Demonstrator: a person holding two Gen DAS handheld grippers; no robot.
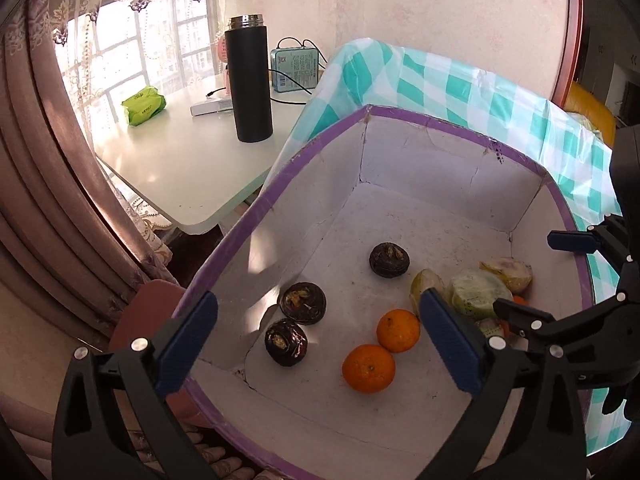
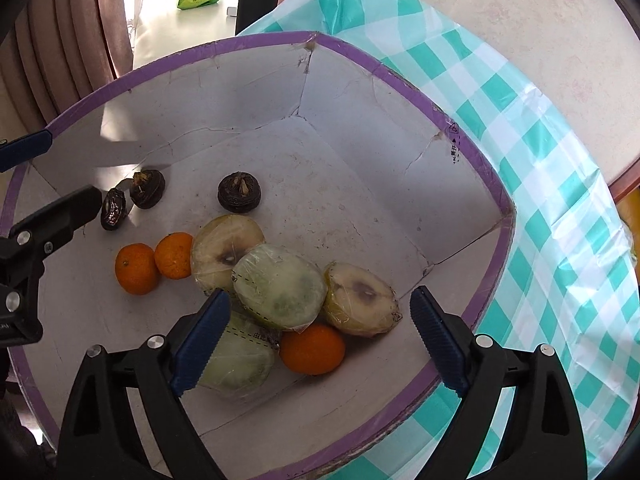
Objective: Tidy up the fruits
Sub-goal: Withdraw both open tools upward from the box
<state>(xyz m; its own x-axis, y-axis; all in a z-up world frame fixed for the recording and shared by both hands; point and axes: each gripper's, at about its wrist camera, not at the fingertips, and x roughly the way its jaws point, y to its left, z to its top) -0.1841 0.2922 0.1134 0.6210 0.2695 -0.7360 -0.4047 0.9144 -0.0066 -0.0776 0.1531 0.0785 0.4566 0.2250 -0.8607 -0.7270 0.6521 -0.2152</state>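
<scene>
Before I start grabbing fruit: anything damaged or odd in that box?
The box is worn: its white lining is cracked at the corners and walls. The fruit looks intact; the wrapped fruit halves lie heaped.

I see strong daylight pouring through the window (image 1: pixel 132 36), blowing it out white. A sunlit patch and hard shadows fall on the box wall (image 1: pixel 256 252). Fisheye bending curves every edge; corners vignette black.
</scene>
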